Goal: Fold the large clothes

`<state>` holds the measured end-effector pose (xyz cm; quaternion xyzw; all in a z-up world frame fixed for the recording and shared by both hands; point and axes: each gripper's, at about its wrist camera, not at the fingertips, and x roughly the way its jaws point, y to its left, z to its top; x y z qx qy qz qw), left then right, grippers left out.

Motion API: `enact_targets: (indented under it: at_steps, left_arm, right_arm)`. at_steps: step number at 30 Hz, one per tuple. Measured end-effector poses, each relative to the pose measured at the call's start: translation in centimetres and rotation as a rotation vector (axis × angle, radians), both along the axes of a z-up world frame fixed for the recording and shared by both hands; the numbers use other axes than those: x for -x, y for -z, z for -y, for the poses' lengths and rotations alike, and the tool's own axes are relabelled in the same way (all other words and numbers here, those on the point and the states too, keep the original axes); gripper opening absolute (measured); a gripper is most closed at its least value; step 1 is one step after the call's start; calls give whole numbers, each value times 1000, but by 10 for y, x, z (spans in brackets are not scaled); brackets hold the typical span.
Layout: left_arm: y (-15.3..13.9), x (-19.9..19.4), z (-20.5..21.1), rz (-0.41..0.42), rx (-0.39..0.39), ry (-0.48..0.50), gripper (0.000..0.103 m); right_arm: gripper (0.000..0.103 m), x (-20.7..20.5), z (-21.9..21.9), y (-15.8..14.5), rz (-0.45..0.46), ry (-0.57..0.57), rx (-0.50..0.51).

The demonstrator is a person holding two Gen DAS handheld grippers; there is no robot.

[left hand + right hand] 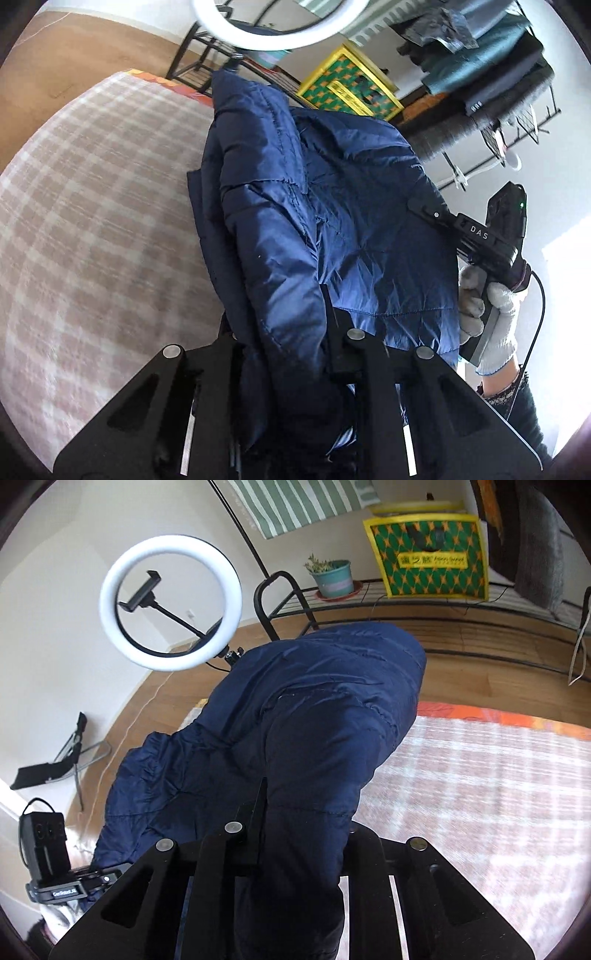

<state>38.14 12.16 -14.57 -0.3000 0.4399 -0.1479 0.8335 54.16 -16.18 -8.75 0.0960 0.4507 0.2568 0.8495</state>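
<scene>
Left wrist view: the left gripper [280, 332] is clenched on a fold of the navy jacket [325, 206], padded cloth bunched between its black fingers. The jacket hangs over the near part of a checked mat [92, 206], its far end reaching toward the mat's far edge. At the jacket's right edge the right gripper [424, 206] bites into the fabric, carried by a gloved hand [487, 314]. Beyond stand a ring light [273, 33], a yellow-green bag [347, 88] and a rack of clothes [491, 70].

Right wrist view: the right gripper [303, 812] is closed on the jacket [295, 716], which drapes forward and left over the mat's [480, 775] left edge and far-left corner. The left gripper's [122, 871] body shows at lower left, its tips buried in cloth. Behind are the ring light [170, 602], a potted plant [332, 576] and the bag [428, 557].
</scene>
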Motion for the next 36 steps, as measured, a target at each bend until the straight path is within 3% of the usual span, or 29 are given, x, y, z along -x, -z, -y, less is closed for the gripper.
enact_targets:
  at_steps: [7, 14, 18, 22, 27, 31, 36]
  left_arm:
    - [-30, 20, 49, 29, 1, 72, 16]
    - [-34, 28, 108, 3, 2, 156, 16]
    - [-11, 31, 146, -71, 5, 210, 16]
    - [11, 36, 181, -119, -29, 270, 16]
    - [21, 36, 216, -119, -96, 311, 16]
    - [13, 32, 226, -92, -119, 321, 16]
    - [-13, 36, 232, -22, -139, 319, 15]
  right_arm:
    - [16, 39, 41, -33, 42, 38, 42]
    - [16, 71, 92, -56, 57, 76, 83]
    - [16, 91, 129, -41, 31, 99, 97]
    - [16, 112, 181, -1, -38, 157, 118]
    - [15, 127, 230, 32, -92, 224, 110]
    - [15, 130, 242, 35, -87, 242, 111]
    - [15, 136, 232, 8, 16, 203, 177]
